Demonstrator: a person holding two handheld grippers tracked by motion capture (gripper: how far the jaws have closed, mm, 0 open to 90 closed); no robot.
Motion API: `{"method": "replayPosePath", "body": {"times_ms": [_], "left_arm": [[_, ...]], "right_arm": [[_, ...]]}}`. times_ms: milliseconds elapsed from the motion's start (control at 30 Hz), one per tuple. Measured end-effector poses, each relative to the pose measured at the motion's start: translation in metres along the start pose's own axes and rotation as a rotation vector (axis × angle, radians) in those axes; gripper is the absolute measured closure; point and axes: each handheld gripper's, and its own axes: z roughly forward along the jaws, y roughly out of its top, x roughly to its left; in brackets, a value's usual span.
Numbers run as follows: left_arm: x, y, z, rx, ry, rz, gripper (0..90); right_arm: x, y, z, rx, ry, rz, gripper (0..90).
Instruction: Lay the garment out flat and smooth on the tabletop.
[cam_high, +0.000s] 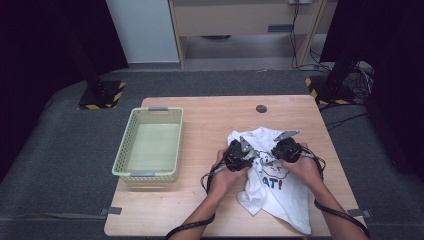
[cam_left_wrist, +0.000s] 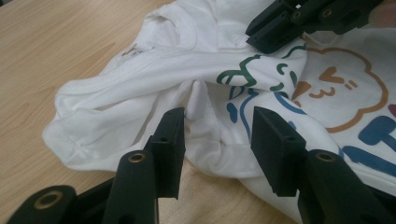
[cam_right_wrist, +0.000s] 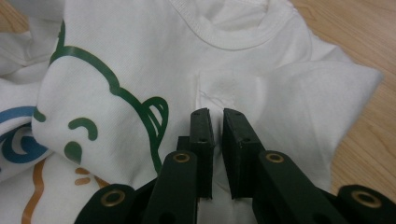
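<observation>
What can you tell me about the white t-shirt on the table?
The white t-shirt is soft cloth, crumpled on the wooden table right of the basket. It has a ribbed collar and cartoon prints in green, blue and orange. The right gripper pinches a fold below the collar; the left gripper has jaws apart around a raised wrinkle.

White cotton T-shirt (cam_high: 277, 192): cartoon print in green, blue, orange outlines; red-and-blue lettering toward 6 o'clock in high view. Green smiling face at 9 o'clock in right gripper view. Pale yellow-green perforated plastic basket (cam_high: 171, 145) at 9 o'clock of shirt. Light wood-grain table (cam_high: 210, 112). Black two-jaw grippers, brass-coloured rivets: left gripper (cam_left_wrist: 217, 140), right gripper (cam_right_wrist: 217, 135). Grey carpet floor (cam_high: 60, 150).
</observation>
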Motion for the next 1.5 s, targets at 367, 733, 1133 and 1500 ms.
{"method": "replayPosePath", "body": {"times_ms": [367,733,1133,1500], "left_arm": [[0.001,0.001,0.011,-0.015,0.046,0.010,58.7],[0.015,0.007,0.012,0.025,0.026,-0.050,87.8],[0.053,0.007,-0.021,0.144,0.070,-0.037,88.4],[0.085,0.006,-0.042,0.249,0.098,-0.056,88.3]], "right_arm": [[-0.001,-0.001,0.000,-0.002,0.008,0.011,84.6],[-0.007,0.002,-0.005,-0.048,0.025,0.056,87.0],[-0.039,0.004,-0.031,-0.126,0.013,0.181,87.1],[-0.064,-0.008,-0.043,-0.097,-0.058,0.220,87.3]]}}
